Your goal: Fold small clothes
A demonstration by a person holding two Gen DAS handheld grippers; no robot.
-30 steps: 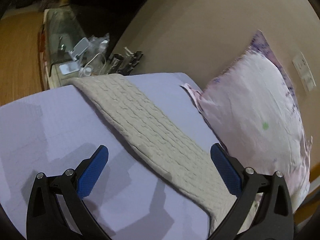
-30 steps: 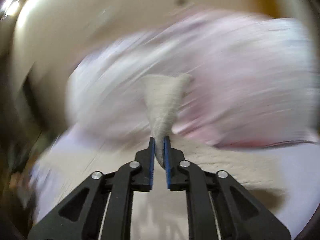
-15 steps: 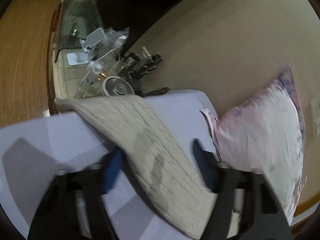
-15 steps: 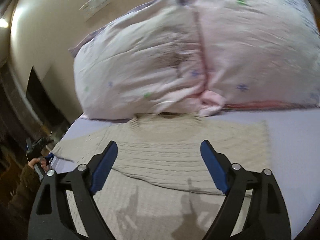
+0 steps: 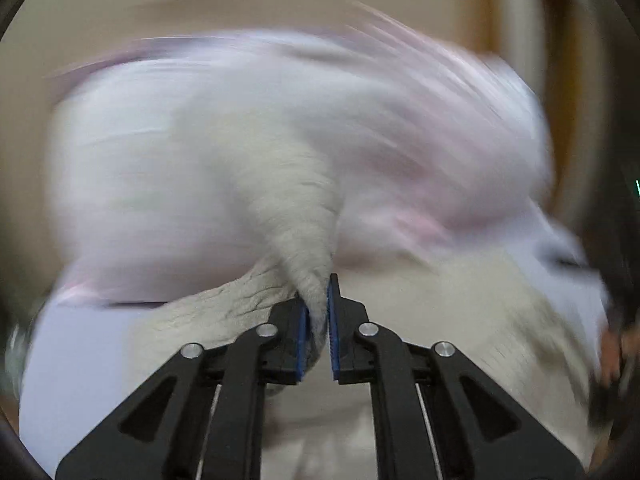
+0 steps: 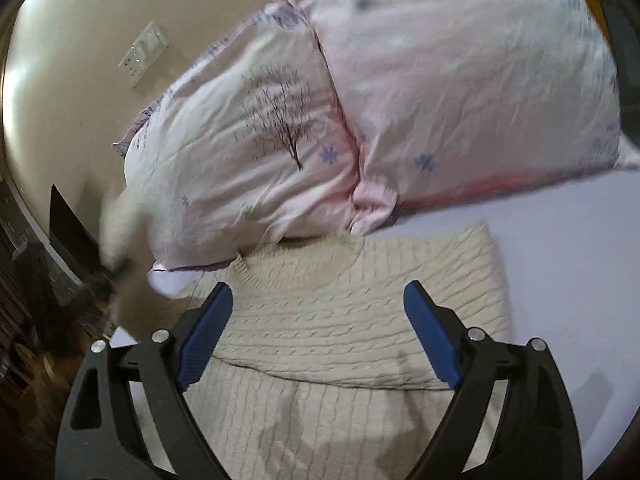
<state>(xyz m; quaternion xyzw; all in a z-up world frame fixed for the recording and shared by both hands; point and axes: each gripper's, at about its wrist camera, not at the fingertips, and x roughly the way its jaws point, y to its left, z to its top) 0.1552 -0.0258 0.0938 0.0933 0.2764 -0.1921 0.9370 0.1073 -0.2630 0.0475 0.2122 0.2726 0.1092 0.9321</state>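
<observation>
a second ago the left gripper (image 5: 318,316) hung wide open over the flat edge of the knit and the right one was pinching a raised sleeve; now the roles are swapped. the left jaws are clenched on a bunched cone of the beige cable-knit sweater (image 6: 360,300), lifting that end up in front of the pink pillows (image 6: 400,100), and the heavy blur in the left wrist view says it is swinging fast. in the right wrist view this shows as a smeared pale flap (image 6: 120,232) rising at the far left edge. the right gripper (image 6: 316,332) is released, jaws spread wide and hovering over the garment, touching nothing. the sweater lies on the lilac bed sheet (image 6: 560,260), its collar up against the pillows, and its right side is already turned in, with a clean fold line across the body. so, as i judge it, one side fold is finished and let go, and the mirror fold from the left is under way; the lifted end needs to come down across the chest, square with the first fold.
</observation>
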